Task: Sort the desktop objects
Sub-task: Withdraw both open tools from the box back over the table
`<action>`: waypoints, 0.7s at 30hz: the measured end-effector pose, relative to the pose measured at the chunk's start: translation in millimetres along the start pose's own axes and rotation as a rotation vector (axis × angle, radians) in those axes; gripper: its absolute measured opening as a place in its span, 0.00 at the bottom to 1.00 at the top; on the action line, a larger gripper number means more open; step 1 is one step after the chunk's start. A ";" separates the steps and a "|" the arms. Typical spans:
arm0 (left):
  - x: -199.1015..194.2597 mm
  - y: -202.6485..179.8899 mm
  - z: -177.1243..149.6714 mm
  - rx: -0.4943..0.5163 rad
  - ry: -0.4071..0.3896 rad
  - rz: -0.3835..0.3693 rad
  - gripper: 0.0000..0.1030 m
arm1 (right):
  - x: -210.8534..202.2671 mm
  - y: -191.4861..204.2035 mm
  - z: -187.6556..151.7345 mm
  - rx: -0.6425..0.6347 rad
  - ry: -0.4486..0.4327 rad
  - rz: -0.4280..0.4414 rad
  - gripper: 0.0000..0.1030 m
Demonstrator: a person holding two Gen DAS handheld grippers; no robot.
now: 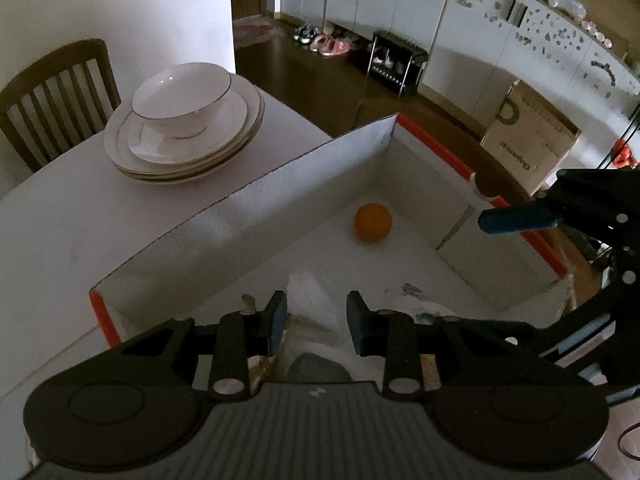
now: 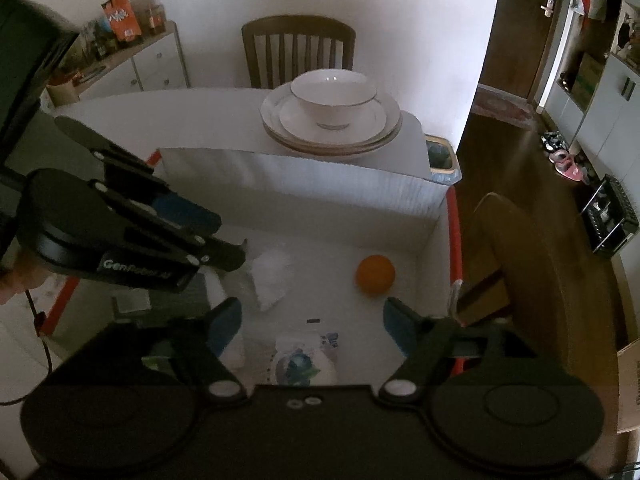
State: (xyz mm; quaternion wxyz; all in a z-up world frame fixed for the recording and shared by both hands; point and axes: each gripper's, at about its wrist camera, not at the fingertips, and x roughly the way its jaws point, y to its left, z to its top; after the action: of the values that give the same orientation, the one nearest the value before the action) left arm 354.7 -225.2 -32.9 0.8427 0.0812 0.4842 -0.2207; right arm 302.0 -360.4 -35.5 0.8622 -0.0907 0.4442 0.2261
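Both grippers hover over the box (image 2: 400,190), left gripper (image 1: 316,316) parted, right gripper (image 2: 312,322) wide, both empty. Risk: orange (image 2: 375,274) rolls if nudged.

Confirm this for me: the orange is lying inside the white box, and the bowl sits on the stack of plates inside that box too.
One part is wrong. The orange does lie inside the white box, but the bowl and the stack of plates stand outside it, on the table beyond the box's far wall. The right wrist view shows this plainly.
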 end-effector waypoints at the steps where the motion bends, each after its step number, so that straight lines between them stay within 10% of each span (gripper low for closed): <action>1: -3.5 -1.1 -1.5 -0.001 -0.006 -0.002 0.30 | -3.3 0.4 -1.0 0.003 -0.007 0.002 0.80; 13: -52.2 -15.9 -25.8 -0.009 -0.120 -0.008 0.31 | -40.8 6.5 -13.5 0.076 -0.092 0.038 0.90; 16: -63.8 -14.8 -34.7 -0.029 -0.152 -0.004 0.63 | -48.2 9.7 -16.2 0.088 -0.106 0.042 0.93; 21: -81.3 -12.5 -49.9 -0.042 -0.179 0.001 0.64 | -58.5 21.3 -22.3 0.077 -0.132 0.028 0.95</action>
State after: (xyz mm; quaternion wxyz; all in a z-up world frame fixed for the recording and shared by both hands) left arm 274.9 -195.0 11.5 0.8843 0.0438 0.4114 -0.2163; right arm 246.4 -367.7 -0.5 0.8892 -0.0362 0.3961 0.2262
